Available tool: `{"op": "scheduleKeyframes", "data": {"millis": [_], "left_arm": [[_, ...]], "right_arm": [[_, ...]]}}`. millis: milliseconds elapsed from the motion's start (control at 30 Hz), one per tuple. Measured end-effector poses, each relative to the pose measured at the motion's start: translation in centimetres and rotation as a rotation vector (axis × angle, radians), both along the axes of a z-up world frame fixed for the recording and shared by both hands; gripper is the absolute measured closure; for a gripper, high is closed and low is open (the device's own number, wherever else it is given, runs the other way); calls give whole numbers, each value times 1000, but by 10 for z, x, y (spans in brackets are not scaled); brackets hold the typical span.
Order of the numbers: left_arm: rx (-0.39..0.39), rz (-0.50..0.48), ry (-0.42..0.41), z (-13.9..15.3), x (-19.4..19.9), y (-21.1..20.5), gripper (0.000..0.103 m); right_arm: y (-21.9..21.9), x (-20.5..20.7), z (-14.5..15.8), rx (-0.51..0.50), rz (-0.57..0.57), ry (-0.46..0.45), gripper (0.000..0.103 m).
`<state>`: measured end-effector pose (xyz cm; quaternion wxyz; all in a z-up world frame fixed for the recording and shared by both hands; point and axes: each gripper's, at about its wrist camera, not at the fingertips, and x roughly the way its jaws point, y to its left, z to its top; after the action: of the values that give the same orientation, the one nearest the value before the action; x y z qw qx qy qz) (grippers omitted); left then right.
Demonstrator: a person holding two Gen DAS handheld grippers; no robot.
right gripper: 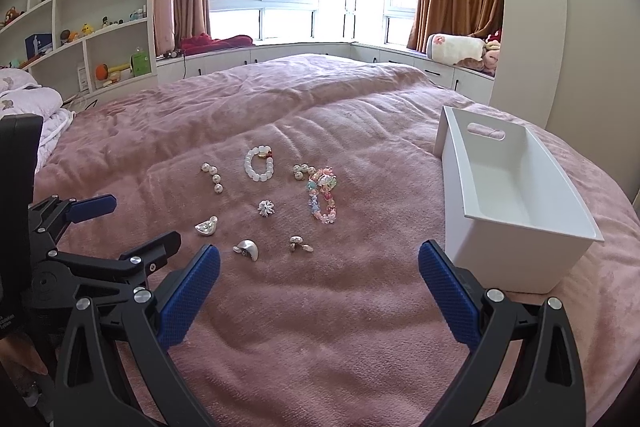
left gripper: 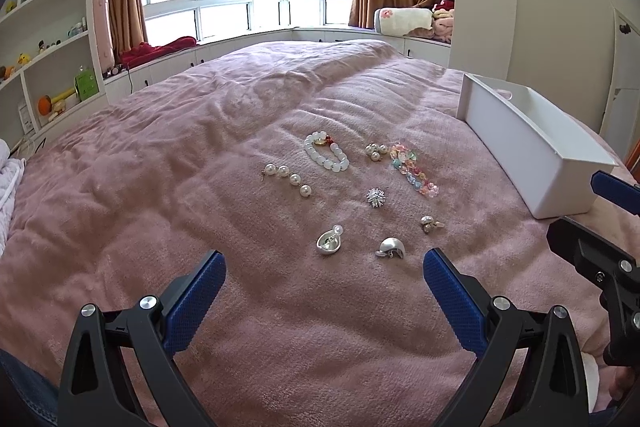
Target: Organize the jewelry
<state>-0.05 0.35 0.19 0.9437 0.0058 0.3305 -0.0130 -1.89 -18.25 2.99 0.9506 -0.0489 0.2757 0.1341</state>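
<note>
Eight jewelry pieces lay on the pink bed, white bin (right gripper: 516, 187) empty beside them.
Both tools, left tool (left gripper: 324, 267) and right tool (right gripper: 319, 259), hovered spread wide, holding nothing. The silver shell earring (right gripper: 247, 249) lay nearest; probably light, hard and slippery, best pinched across its dome. The pastel bead bracelet (right gripper: 323, 197) would drape limply.

two bead bracelets (left gripper: 326, 151) (white, multicolour (left gripper: 414, 169)), six earrings (left gripper: 329, 243), one white bin (left gripper: 532, 143)
</note>
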Motion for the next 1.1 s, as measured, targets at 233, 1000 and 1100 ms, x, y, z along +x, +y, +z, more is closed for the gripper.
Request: {"op": "scheduleKeyframes", "data": {"millis": [233,1000,1100], "left_arm": [[0,-8,2,0,-1,1,3],[2,-14,2,-1,0,-2,3],[2,-14,2,-1,-1,-2,3]], "right_arm": [[0,-1,1,-2,-7,-5,5],[-2,-1,1,-2,-10,-12,5],[-2,-1,1,-1,-10,-14,5]]}}
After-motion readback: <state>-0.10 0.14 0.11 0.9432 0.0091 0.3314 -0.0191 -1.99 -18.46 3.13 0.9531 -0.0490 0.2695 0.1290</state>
